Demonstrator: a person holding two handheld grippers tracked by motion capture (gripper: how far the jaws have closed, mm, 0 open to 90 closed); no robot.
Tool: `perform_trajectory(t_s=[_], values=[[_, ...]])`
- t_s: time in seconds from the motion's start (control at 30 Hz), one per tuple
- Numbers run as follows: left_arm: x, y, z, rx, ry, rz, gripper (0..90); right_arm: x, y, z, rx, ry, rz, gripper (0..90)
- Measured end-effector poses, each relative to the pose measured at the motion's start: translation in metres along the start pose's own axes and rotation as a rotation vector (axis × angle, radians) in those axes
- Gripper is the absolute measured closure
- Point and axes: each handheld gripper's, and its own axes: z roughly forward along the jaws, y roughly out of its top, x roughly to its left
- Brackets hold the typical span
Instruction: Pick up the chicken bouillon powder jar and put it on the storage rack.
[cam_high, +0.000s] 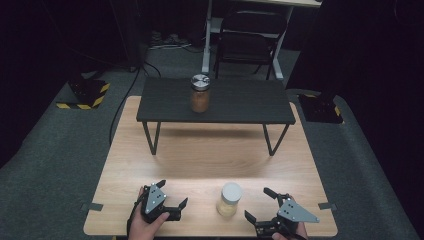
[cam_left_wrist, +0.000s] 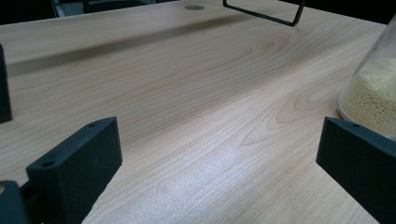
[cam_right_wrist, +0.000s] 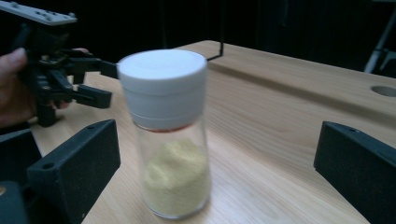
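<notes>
A glass jar with a white lid (cam_high: 229, 200) holds yellow grains and stands upright near the front of the wooden table (cam_high: 200, 155). My left gripper (cam_high: 173, 192) rests open to its left, nothing between the jaws. My right gripper (cam_high: 256, 203) is open just right of the jar. In the right gripper view the jar (cam_right_wrist: 170, 140) stands left of centre between the wide jaws of my right gripper (cam_right_wrist: 219, 144), untouched, with the left gripper (cam_right_wrist: 107, 85) behind it. In the left gripper view the jar (cam_left_wrist: 373, 93) sits beyond the right jaw of my left gripper (cam_left_wrist: 219, 158).
A low black riser table (cam_high: 250, 100) stands on the far half of the wooden table, carrying a metal-lidded jar (cam_high: 200, 93) with orange-brown contents. A folding chair (cam_high: 250, 42) and a desk leg stand on the carpet behind. The wooden table's front edge is right below both hands.
</notes>
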Motion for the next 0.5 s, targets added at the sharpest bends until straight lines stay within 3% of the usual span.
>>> perform_trajectory(t_s=[0.23,0.5], values=[[0.001,0.000,0.000,0.001,-0.005,-0.002,0.4,0.008,0.003,0.014,0.000,0.046,-0.033,0.4],[0.002,0.000,0.000,-0.002,-0.008,-0.006,0.4,0.008,0.006,0.034,-0.002,0.064,-0.025,3.2]])
